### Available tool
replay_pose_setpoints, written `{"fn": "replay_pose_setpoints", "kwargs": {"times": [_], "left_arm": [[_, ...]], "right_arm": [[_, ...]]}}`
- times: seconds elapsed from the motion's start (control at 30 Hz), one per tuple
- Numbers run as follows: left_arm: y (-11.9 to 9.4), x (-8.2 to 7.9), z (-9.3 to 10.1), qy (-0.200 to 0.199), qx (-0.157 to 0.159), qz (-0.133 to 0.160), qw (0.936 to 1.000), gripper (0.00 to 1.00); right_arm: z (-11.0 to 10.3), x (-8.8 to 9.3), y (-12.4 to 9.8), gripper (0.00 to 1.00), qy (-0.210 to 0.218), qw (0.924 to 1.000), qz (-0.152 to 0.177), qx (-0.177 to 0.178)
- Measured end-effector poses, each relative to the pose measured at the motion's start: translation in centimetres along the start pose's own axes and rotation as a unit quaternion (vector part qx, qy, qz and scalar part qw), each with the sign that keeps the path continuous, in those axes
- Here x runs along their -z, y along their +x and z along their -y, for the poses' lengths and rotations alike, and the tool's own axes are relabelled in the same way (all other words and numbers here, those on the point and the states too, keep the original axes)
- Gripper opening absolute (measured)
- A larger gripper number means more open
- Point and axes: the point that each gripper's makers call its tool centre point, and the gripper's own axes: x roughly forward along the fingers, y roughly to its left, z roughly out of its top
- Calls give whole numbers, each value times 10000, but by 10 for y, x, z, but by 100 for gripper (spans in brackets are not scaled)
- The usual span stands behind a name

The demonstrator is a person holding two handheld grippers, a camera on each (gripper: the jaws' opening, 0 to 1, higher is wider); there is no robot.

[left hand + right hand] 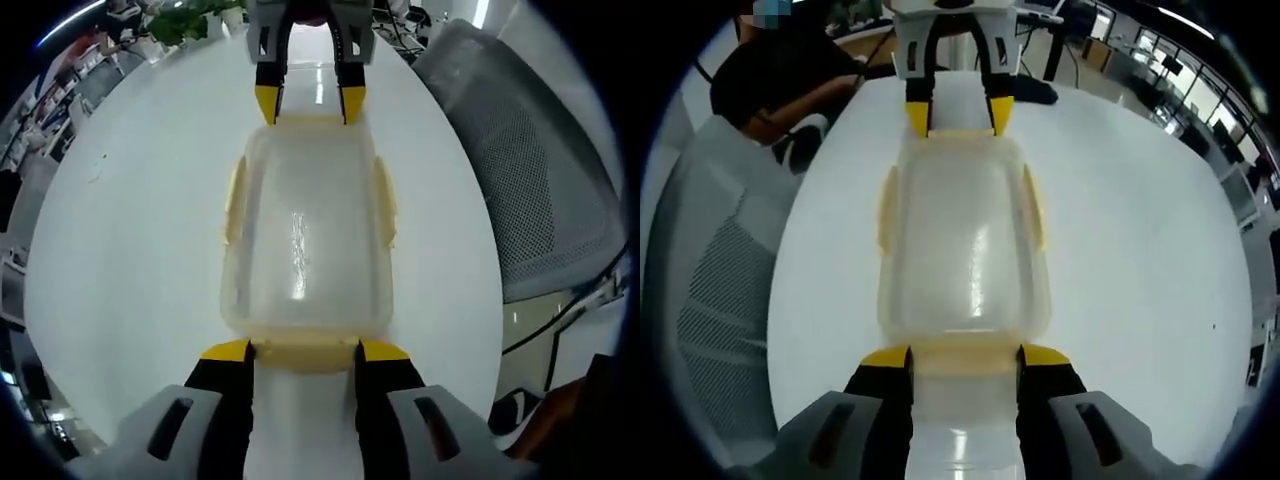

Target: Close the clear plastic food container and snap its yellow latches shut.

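Clear plastic food container [305, 240] sits lid-on near the middle of the round white desk [130, 250], well in from every edge. Facing each other across it, 1 gripper at each short end. Left gripper [304, 350] spread wide, yellow tips straddling the near end latch [305, 353], not clamped on it. Right gripper [964, 357] likewise parted around the opposite end latch [965, 358], gripping nothing. Side latches [385, 205] along the 2 long edges look flared outward (hard to tell whether any has clicked).

Step in hand, by judgement: lid closed, latching about to start with the 2 end latches. Next move probably calls for pressing each end flap down and inward against the container wall, both ends together to stop sliding. Mesh chair [540, 170] beyond the desk edge.
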Motion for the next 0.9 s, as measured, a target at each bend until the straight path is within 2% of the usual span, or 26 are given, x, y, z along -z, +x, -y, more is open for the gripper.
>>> {"fn": "replay_pose_setpoints", "kwargs": {"times": [0.9], "left_arm": [[-25, -30, -2, 54, -342, 249, 9991, 39]], "right_arm": [[2, 5, -42, 39, -173, 9995, 20, 255]]}}
